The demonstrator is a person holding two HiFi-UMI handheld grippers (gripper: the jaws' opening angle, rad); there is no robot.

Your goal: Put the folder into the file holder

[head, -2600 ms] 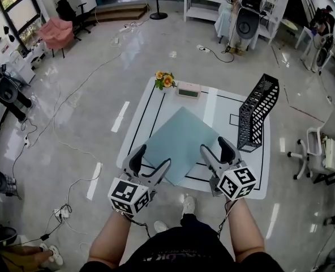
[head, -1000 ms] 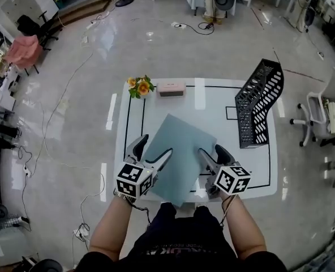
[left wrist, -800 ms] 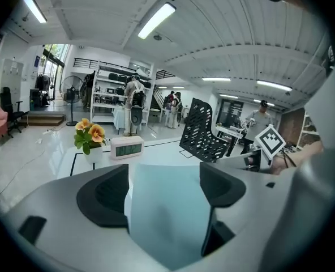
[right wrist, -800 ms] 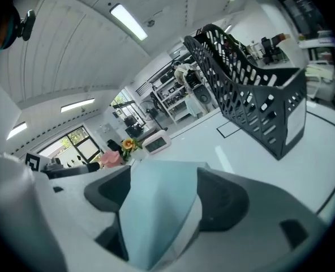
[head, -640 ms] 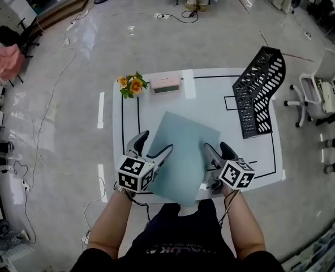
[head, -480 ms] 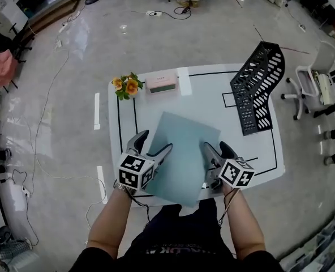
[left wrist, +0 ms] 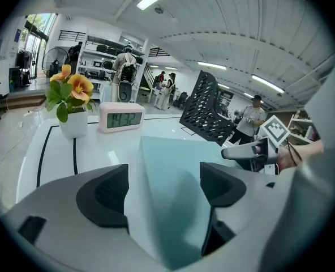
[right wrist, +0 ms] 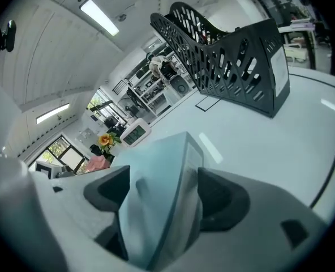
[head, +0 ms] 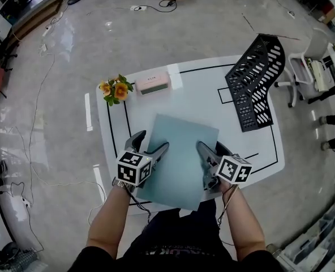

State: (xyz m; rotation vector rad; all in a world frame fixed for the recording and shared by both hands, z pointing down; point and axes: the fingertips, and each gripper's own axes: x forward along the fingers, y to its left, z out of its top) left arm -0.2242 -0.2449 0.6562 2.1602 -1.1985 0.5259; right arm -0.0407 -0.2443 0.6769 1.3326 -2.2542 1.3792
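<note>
Folder [head: 181,152] lies on the table [head: 213,95], ungripped between the wide jaws of left claw [head: 153,140] and right claw [head: 208,145], the latter just opened; holder [head: 249,89] stands beyond it.

Folder [head: 181,152] on table [head: 196,95]; file holder [head: 250,89] apart

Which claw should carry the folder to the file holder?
Right, likely: right claw, jaws just opened around the flat teal folder, is nearer the black perforated file holder; left claw is farther.
</note>
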